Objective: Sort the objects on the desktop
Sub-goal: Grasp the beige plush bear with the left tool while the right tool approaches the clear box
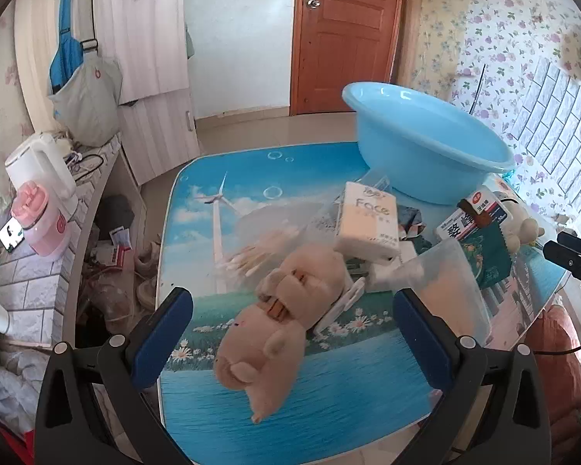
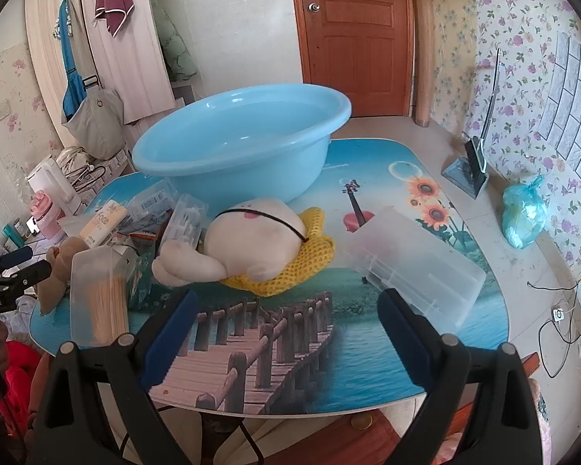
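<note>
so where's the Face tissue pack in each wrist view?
Left wrist: Face tissue pack sits centre-right, in front of the blue basin, behind the brown plush.
Right wrist: Face tissue pack sits far left, mid-height, in the clutter left of the basin.
Shared landmark: the blue basin.

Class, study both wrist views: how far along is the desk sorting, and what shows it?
Barely started. Done: nothing, the blue basin looks empty. In hand: nothing; the left tongs are open around the brown plush toy, and the right tongs are open over bare table. Left: the white plush toy, tissue pack and clear boxes.
</note>
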Tool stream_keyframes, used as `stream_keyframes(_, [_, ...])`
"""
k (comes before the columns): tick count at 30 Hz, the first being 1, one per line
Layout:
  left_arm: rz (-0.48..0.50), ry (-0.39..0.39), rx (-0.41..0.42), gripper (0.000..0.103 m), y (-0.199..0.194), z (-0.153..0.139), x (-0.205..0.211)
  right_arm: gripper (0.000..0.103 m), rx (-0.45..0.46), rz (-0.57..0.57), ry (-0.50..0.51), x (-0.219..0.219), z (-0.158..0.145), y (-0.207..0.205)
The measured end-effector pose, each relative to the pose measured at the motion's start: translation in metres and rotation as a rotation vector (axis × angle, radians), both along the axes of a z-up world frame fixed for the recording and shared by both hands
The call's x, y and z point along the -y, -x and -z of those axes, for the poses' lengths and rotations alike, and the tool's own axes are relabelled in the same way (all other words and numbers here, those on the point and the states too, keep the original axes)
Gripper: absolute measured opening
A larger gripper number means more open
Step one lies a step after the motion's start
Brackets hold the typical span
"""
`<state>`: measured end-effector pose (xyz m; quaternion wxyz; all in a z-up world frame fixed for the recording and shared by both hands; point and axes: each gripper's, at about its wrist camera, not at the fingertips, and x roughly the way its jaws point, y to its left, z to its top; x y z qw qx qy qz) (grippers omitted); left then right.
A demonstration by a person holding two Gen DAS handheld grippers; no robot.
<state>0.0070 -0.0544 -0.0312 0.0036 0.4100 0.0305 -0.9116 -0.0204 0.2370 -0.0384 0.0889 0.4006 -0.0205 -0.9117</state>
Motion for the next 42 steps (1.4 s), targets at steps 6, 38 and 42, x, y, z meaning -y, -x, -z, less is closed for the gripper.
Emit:
stream_keyframes(6, [-0.024,0.033,0.006,0.103,0.000,0.007,0.006,0.095,0.003,0.007,-0.002,0.001,0.001,0.001])
stream_keyframes(38, [0.082,0.056,0.078,0.059,0.013,0.047,-0.002,0.091,-0.011,-0.026,0.002,0.023,-0.005,0.016])
stream_keyframes(42, [0.095,0.032,0.071,0.059,0.016,0.049,0.000,0.091,0.006,-0.034,0.019,0.028,-0.002,0.023])
